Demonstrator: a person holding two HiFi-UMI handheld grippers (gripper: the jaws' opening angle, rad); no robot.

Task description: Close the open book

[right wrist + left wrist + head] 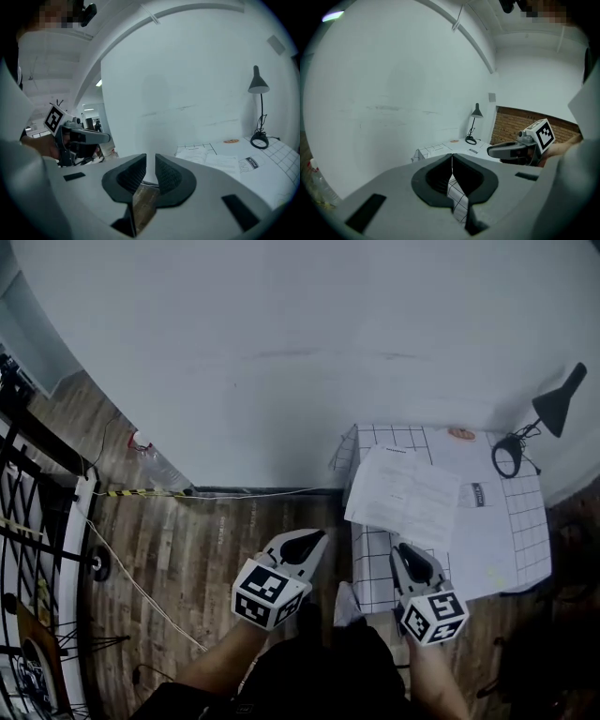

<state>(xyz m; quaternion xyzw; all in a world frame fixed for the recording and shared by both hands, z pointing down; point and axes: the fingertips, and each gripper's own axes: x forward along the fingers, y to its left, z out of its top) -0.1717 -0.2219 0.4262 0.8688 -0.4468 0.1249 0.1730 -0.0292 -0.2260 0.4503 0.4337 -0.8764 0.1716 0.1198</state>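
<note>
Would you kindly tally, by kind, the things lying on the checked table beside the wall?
Open book: 1
Desk lamp: 1
Orange disc: 1
Small printed card: 1
Large white sheet: 1
Total: 5 things on the table

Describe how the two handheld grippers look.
Both the left gripper and right gripper have light grey moulded bodies with black pads, ribbed on the inner face. Each carries a white cube printed with black square markers.
</note>
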